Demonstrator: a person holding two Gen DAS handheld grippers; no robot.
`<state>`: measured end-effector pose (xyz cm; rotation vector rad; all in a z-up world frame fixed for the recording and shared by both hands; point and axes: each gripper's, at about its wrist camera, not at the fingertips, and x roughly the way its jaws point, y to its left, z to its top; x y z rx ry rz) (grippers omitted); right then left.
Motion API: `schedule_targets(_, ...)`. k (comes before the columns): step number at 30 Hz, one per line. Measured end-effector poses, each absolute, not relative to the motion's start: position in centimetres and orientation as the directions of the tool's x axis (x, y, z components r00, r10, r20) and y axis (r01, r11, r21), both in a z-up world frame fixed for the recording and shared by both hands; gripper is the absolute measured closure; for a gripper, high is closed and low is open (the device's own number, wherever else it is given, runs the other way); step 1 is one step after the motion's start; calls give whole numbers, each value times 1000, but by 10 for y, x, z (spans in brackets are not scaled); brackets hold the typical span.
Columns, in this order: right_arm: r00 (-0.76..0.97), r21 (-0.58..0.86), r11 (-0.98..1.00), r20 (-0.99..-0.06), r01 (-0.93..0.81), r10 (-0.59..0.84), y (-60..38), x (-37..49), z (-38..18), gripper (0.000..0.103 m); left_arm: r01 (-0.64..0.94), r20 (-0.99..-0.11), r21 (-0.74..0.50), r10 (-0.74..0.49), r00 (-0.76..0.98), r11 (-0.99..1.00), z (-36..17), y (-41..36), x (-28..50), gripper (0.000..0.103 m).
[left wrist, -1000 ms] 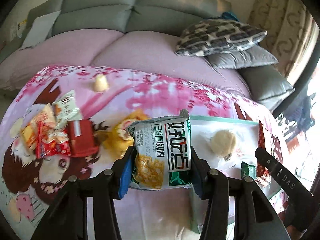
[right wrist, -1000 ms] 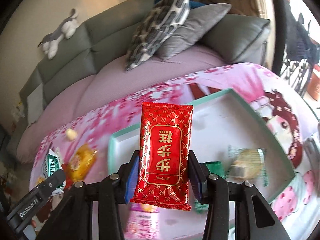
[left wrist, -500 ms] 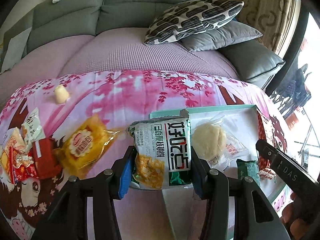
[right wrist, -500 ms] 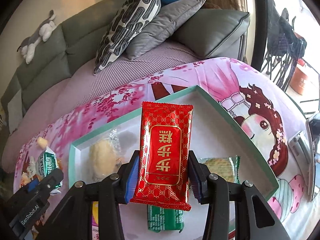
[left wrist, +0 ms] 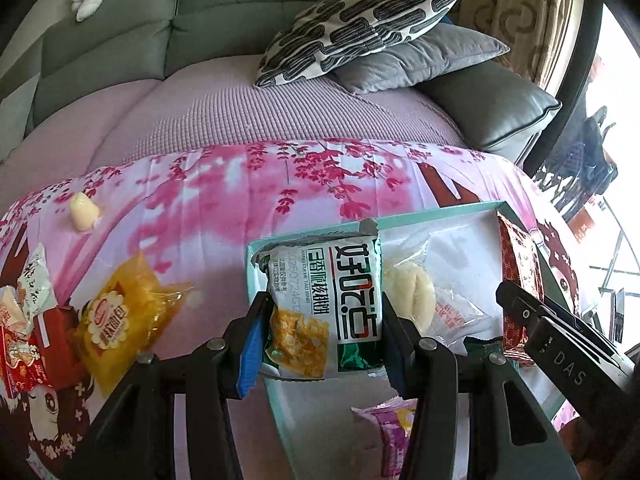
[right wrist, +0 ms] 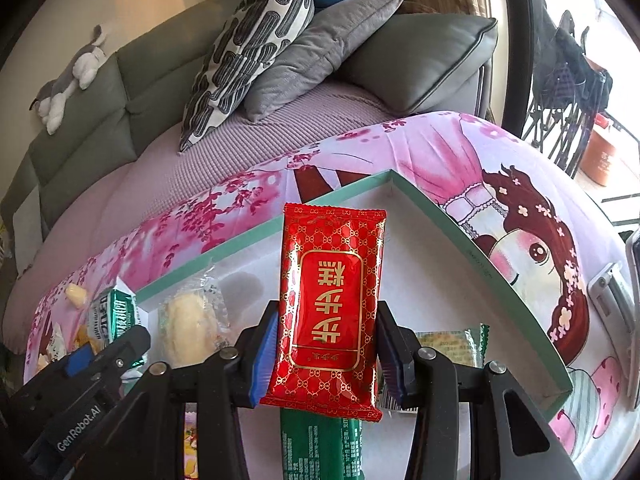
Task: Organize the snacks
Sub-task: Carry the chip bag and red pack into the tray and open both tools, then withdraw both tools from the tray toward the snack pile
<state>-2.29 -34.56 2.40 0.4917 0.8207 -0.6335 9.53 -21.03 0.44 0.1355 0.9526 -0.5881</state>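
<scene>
Snacks are lying in two groups, and two more are sitting in the grippers. Going from the left in the left wrist view, a small heap of red and white packets (left wrist: 24,332) is lying on the pink cartoon blanket (left wrist: 224,200), a yellow bread packet (left wrist: 124,312) is lying just beside it, and a small pale sweet (left wrist: 83,207) is lying apart, farther toward the sofa (left wrist: 120,32). Next, the left gripper (left wrist: 320,344) is clamping a white and green biscuit packet (left wrist: 324,304) between its fingers, upright, over the near left corner of the teal-rimmed tray (left wrist: 420,216). Inside the tray a pale bun in clear wrap (left wrist: 408,292) is lying just right of this packet, and a purple packet (left wrist: 394,436) is lying nearer the camera. In the right wrist view the right gripper (right wrist: 324,356) is squeezing a red and gold packet (right wrist: 330,304), upright, above the tray floor; a dark green packet (right wrist: 320,448) is lying under it, and a light green packet (right wrist: 452,344) is lying to its right.
</scene>
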Motion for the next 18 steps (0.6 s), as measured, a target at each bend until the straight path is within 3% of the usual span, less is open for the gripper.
schedule_targets(7, 507, 156, 711, -803, 686, -314, -347, -21, 19, 55, 530, -812, -126, -394, 431, 839, -2, -215, 96, 51)
schedule_targets(9, 504, 155, 708, -804, 689, -314, -347, -21, 19, 54, 527, -815, -119, -386, 432, 841, -2, -215, 96, 47)
schedule_targets(11, 498, 150, 704, -806, 694, -320, -347, -20, 18, 53, 526, -817, -116, -383, 432, 843, -1, -216, 96, 34)
schedule_targets(18, 473, 125, 698, -816, 705, -331, -348, -21, 18, 45, 530, -826, -123, -383, 414, 839, 0, -217, 95, 29)
